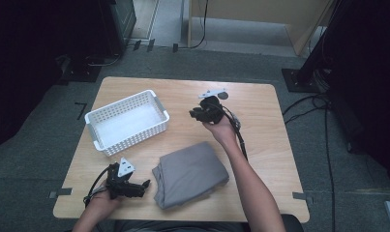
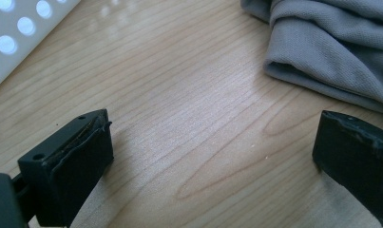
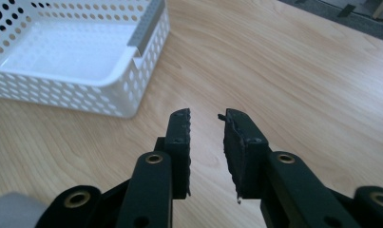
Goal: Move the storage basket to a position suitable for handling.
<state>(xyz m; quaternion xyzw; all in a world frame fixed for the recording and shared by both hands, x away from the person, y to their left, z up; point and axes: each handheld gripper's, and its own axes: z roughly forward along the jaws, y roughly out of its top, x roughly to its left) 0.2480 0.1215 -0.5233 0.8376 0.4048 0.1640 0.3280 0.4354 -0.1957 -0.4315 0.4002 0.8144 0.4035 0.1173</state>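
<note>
The cloth (image 1: 190, 174), grey and folded into a rough square, lies on the near half of the wooden table (image 1: 260, 125), just to the right of the left gripper's fingers and nearer the person than the right gripper's fingers. In the left gripper view its folded edge (image 2: 331, 52) sits ahead of and close to the right-hand finger, apart from it, with bare wood between the two fingers.

The table is light wood with rounded corners and carries everything else. The white basket (image 1: 127, 121), perforated along its walls, stands on the far left part of the table, beyond the left gripper's fingers and to the left of the right gripper's. In the right gripper view the basket (image 3: 80, 61) lies ahead and to the left of the fingertips, well clear of them, and its inside is bare.

The left gripper (image 1: 143, 184) rests low at the near left edge, its jaws spread wide and holding nothing, pointing toward the cloth. The right gripper (image 1: 193, 114) is held above the middle of the table, its jaws parted by a narrow gap with nothing between them, over bare wood.
</note>
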